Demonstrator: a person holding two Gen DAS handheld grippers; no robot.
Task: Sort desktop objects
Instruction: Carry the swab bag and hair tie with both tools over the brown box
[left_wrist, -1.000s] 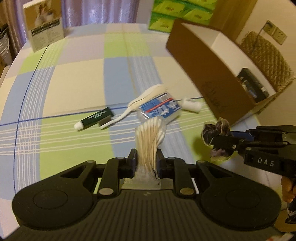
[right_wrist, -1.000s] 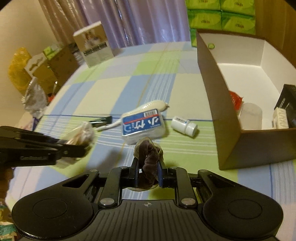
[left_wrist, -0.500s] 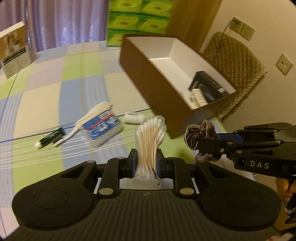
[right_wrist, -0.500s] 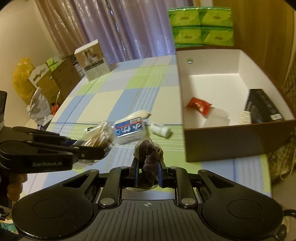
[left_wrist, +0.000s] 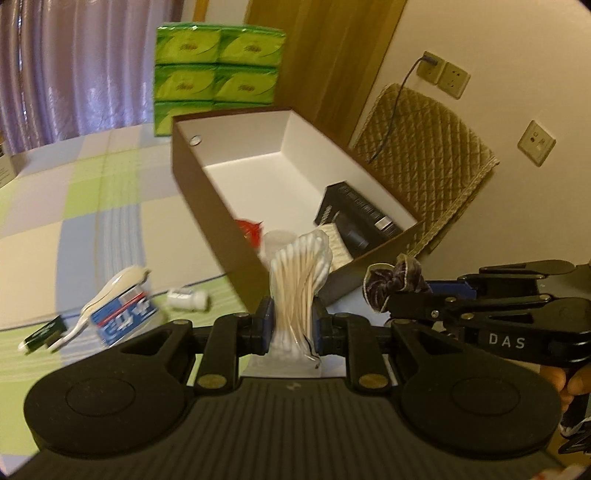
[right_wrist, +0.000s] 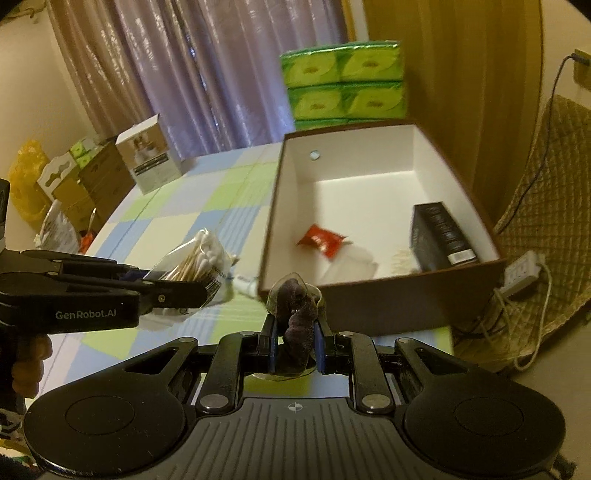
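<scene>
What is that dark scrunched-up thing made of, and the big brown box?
The dark purple scrunched hair tie, pinched in the right tool, looks like soft velvet: gathered folds with a slight sheen. The big brown box seems to be stiff cardboard, matte, with thin straight walls, white inside.

Box (left_wrist: 207, 192) right of bottle (left_wrist: 187, 298) — apart.

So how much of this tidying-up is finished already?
Partly. The box already holds a black case and a red packet. The left gripper holds cotton swabs; the right gripper holds a scrunchie. A small bottle, toothbrush and blue pack remain out.
</scene>
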